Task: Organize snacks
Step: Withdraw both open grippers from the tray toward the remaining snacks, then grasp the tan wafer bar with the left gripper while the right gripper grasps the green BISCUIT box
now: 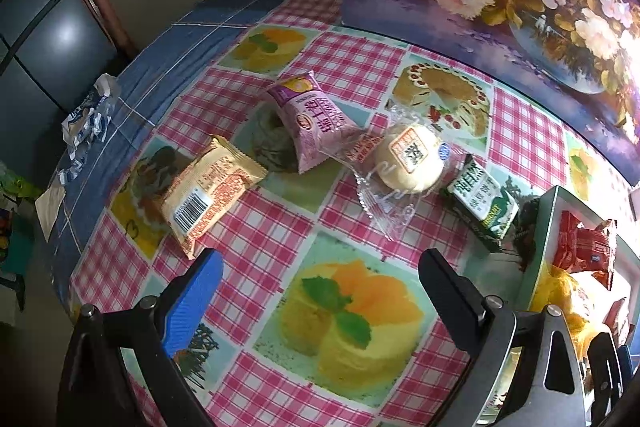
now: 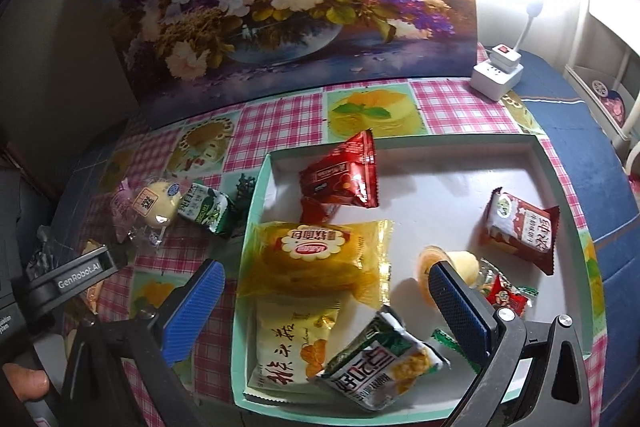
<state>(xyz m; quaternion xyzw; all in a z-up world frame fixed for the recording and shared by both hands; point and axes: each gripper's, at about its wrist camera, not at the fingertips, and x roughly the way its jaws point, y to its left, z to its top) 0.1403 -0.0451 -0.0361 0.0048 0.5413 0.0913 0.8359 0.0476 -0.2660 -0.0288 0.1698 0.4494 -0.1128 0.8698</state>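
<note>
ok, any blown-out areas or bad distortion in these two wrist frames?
Right wrist view: lamp glare whites out the upper right corner and washes the wall beside the flower painting; box contents stay legible. Left wrist view: small clipped patch at the right edge, left side falls into dark vignette. Both views: strong fisheye curvature bends the tablecloth checks, with black corners.

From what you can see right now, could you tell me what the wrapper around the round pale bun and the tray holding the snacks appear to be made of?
The bun wrapper looks like thin clear plastic film: the checked cloth shows through it, it glints, and its sealed end is crimped. The tray seems to be cardboard with a matte white inside and mint-green outside; its thin straight walls and folded corners suggest a box lid, though painted plastic cannot be excluded.
</note>
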